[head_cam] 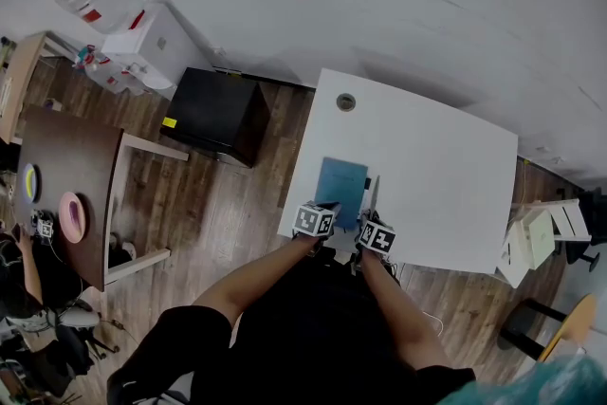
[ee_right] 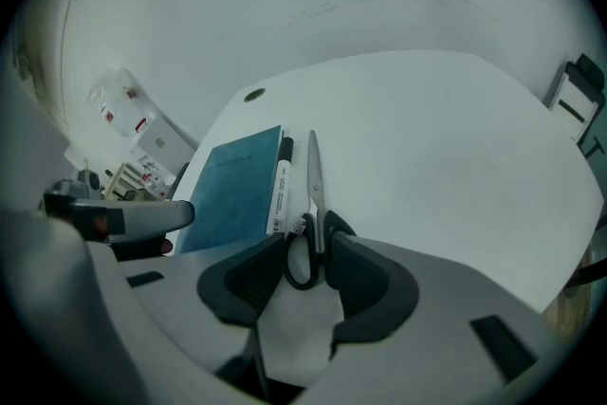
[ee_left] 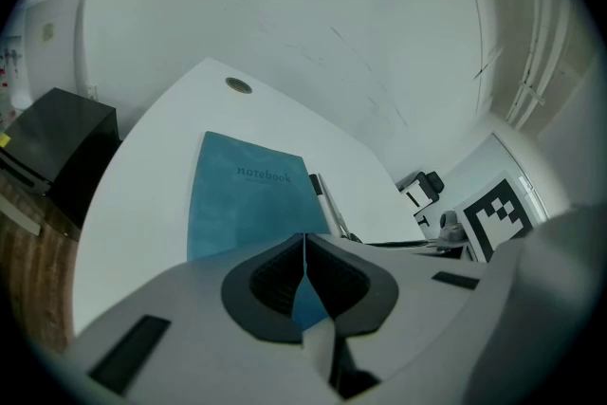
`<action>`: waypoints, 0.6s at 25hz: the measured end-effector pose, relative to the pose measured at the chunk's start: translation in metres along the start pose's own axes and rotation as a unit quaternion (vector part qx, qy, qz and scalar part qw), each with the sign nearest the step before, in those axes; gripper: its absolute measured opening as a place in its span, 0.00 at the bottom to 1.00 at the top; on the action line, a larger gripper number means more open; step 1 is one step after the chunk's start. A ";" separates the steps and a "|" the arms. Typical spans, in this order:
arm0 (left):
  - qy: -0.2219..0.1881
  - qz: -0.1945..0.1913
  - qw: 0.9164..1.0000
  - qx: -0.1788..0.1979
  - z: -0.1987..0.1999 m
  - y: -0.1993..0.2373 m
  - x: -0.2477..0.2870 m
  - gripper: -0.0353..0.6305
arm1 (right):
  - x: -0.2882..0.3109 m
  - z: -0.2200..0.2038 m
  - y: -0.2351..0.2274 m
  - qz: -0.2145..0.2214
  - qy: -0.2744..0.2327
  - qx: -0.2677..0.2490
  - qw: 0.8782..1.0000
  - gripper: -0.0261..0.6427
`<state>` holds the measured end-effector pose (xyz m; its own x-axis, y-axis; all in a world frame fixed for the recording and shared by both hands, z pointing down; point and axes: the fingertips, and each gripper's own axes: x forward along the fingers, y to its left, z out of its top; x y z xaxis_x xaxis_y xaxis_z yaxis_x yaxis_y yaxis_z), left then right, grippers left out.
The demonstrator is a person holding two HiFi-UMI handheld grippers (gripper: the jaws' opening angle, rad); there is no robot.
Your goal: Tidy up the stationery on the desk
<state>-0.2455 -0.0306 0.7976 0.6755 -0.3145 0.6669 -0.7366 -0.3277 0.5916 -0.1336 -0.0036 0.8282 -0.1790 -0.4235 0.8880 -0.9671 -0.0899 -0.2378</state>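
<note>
Right gripper (ee_right: pixel 308 261) is bracketing the black handle of the scissors (ee_right: pixel 313 204) with its jaws narrowed, and seems to be pinching it, though contact on the left side is hard to confirm. The scissors are lying flat near the desk's (ee_right: pixel 446 166) near edge, toward its left corner, blades pointing at the far edge. A marker (ee_right: pixel 279 190) is lying just beside them, parallel, and the notebook (ee_right: pixel 232 190) is sitting against the marker's other side.

Left gripper (ee_left: pixel 303 275) is hovering over the notebook's near end with its jaws pressed together and nothing between them.

Judging by the neat row, the tidying is looking mostly done, with only the scissors left to settle and let go.

Both gripper bodies are covering the near ends of all three items, and the marker's print is too small to read.
</note>
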 end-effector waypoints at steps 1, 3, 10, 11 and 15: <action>-0.002 0.000 1.000 -0.002 0.000 0.000 -0.001 0.08 | -0.002 0.000 0.001 0.004 -0.002 0.003 1.000 0.27; -0.007 -0.003 1.000 -0.009 0.000 0.000 -0.004 0.08 | -0.009 -0.003 0.004 0.009 -0.006 0.005 1.000 0.28; -0.019 -0.011 1.000 0.005 -0.009 -0.005 -0.003 0.08 | -0.055 -0.009 -0.003 0.039 -0.046 0.007 0.998 0.28; -0.024 -0.010 1.000 0.014 -0.008 -0.010 -0.005 0.08 | -0.064 -0.007 -0.009 0.041 -0.059 0.012 0.997 0.28; -0.051 -0.016 0.997 0.056 -0.011 -0.039 -0.030 0.08 | -0.103 0.007 -0.017 0.061 -0.120 0.001 0.991 0.28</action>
<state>-0.2372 0.0013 0.7598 0.7027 -0.3886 0.5960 -0.7101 -0.4354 0.5533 -0.0978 0.0353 0.7377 -0.2457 -0.6328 0.7343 -0.9406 -0.0273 -0.3383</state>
